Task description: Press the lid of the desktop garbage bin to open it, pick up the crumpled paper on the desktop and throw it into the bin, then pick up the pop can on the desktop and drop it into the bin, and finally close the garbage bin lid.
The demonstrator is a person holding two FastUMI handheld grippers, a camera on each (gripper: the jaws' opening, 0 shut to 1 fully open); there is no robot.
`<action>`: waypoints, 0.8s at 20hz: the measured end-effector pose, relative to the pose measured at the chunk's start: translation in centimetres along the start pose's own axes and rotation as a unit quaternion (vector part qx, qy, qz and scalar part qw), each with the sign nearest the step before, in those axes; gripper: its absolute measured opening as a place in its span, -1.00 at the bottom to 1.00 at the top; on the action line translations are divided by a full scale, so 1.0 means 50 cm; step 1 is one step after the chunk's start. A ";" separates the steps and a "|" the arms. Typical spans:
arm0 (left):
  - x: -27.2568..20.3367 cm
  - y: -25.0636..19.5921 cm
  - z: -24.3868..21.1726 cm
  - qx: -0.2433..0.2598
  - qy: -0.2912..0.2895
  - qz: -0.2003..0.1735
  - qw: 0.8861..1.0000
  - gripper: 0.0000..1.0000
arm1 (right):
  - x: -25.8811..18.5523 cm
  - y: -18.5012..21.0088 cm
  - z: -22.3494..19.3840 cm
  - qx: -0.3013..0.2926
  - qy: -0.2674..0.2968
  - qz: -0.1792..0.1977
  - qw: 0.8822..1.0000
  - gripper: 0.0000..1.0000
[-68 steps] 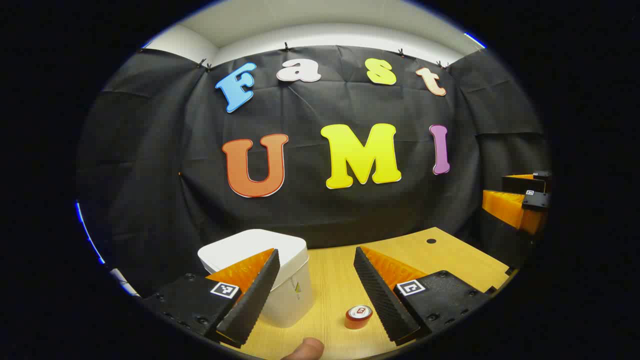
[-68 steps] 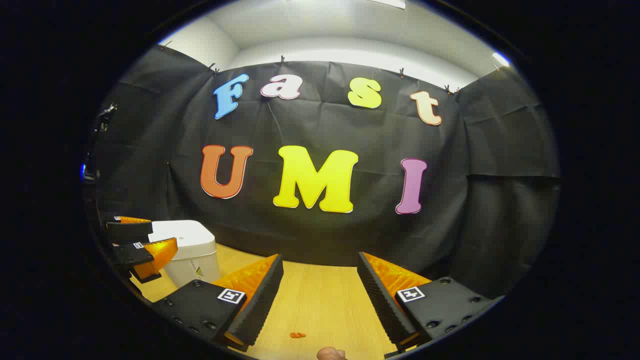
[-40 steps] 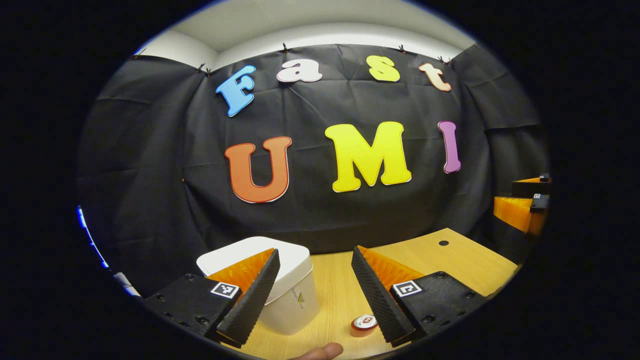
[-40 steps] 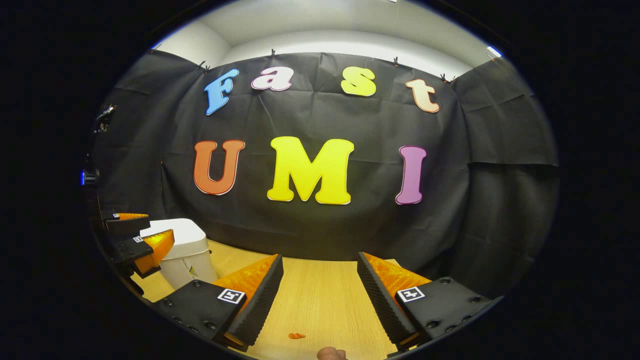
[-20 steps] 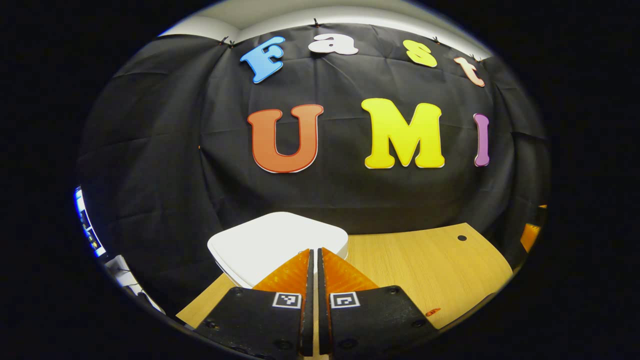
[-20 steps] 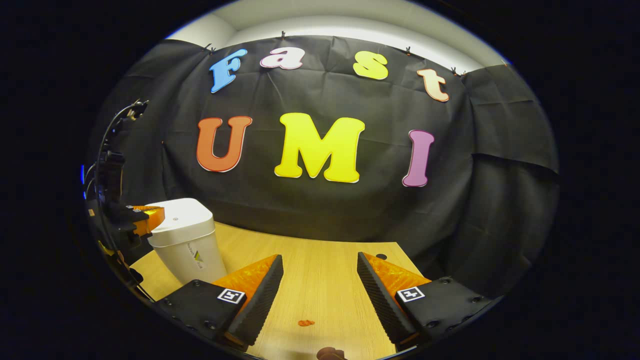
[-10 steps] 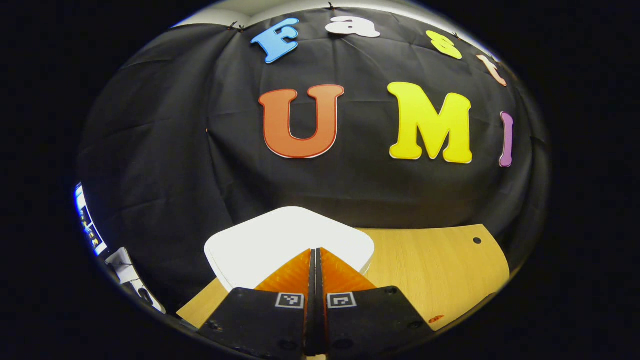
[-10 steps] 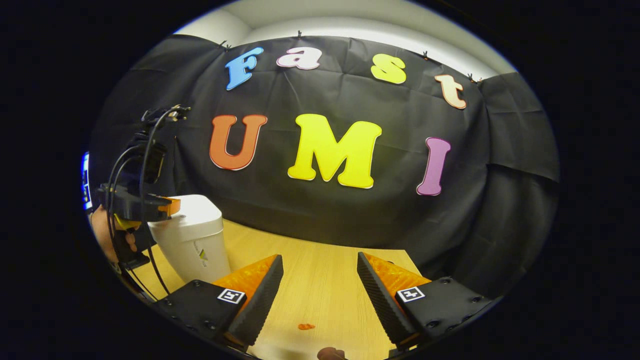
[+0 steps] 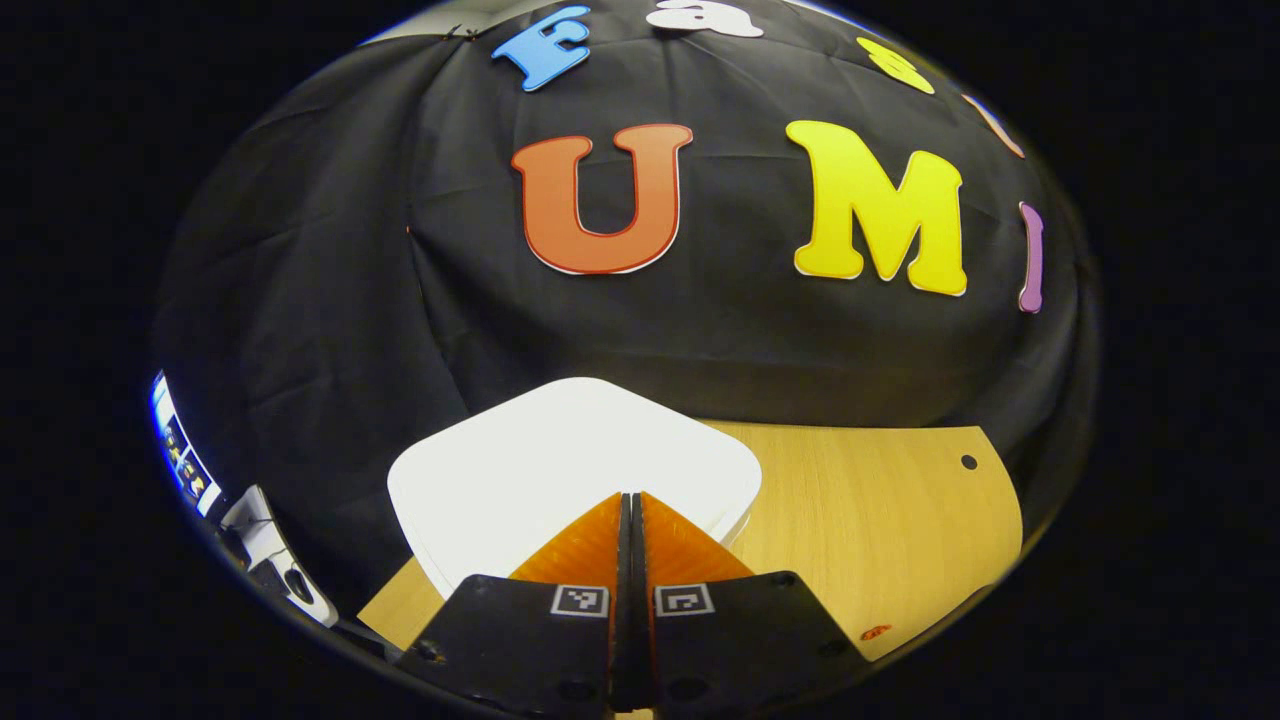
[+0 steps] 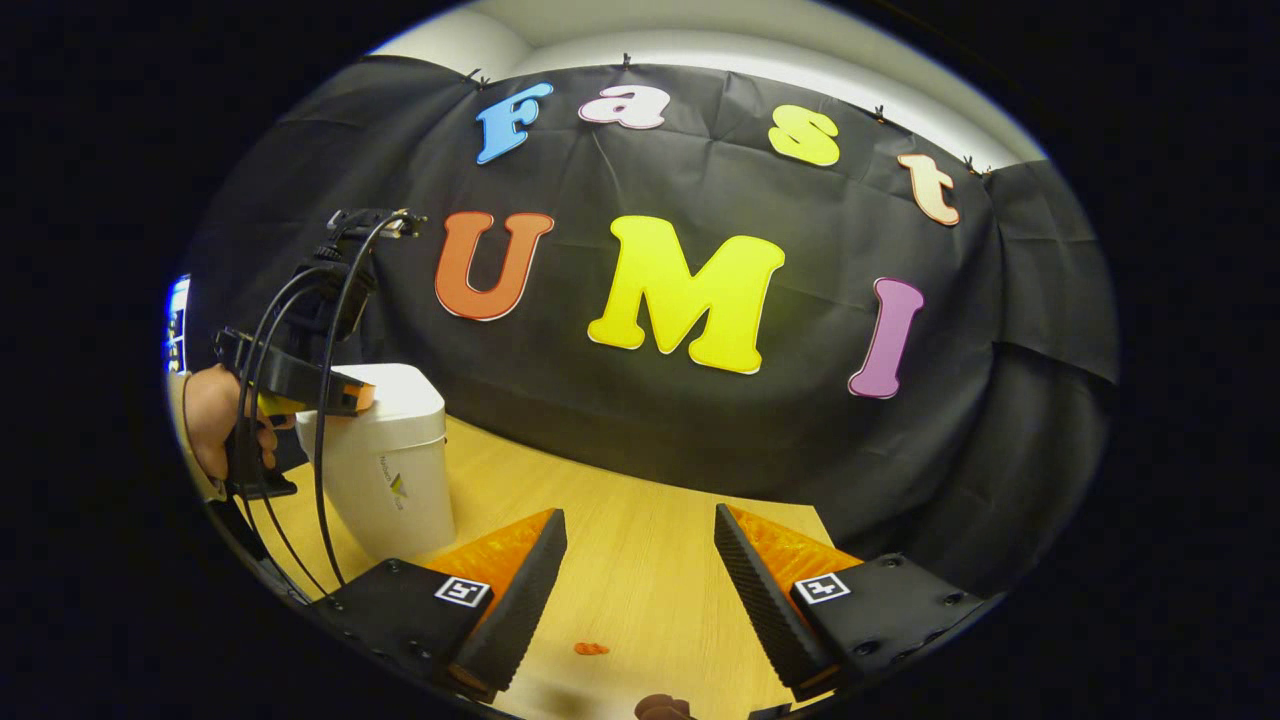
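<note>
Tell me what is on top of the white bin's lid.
The left gripper, fingers shut, sits over the bin lid; true contact is unclear. The lid is down, hiding the bin's inside.

Bin [image 10: 385, 470] front: a small logo with a line of print beside it, too small to read.
Left gripper [image 9: 631, 500] finger mounts: two square black-and-white coded tags, no letters or numbers.
Right gripper [image 10: 640, 520] finger mounts: two like tags, likewise without readable text.
Lid [image 9: 560, 465]: plain, unmarked.
</note>
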State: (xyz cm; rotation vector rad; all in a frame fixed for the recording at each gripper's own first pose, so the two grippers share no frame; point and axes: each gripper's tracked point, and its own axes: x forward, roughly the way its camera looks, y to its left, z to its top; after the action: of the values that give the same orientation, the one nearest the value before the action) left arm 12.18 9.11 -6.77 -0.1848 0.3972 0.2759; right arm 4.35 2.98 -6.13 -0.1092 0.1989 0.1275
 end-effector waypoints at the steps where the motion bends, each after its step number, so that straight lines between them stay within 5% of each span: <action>1: -0.001 -0.002 0.004 -0.006 -0.001 0.000 1.000 -0.94 | 0.000 -0.007 -0.005 0.008 0.003 -0.001 1.000 0.88; 10: -0.040 0.010 0.026 0.034 0.008 0.021 0.999 -0.94 | 0.004 -0.087 -0.047 0.039 0.019 -0.027 0.999 0.88; 16: -0.114 -0.009 0.096 0.067 -0.052 0.026 0.996 -0.94 | -0.014 -0.129 -0.087 0.041 0.026 -0.037 0.998 0.88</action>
State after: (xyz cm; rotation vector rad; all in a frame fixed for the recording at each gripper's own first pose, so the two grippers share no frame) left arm 8.97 8.52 -0.09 -0.0274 0.3162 0.3079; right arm 3.70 -4.00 -9.63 -0.0388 0.2518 0.0419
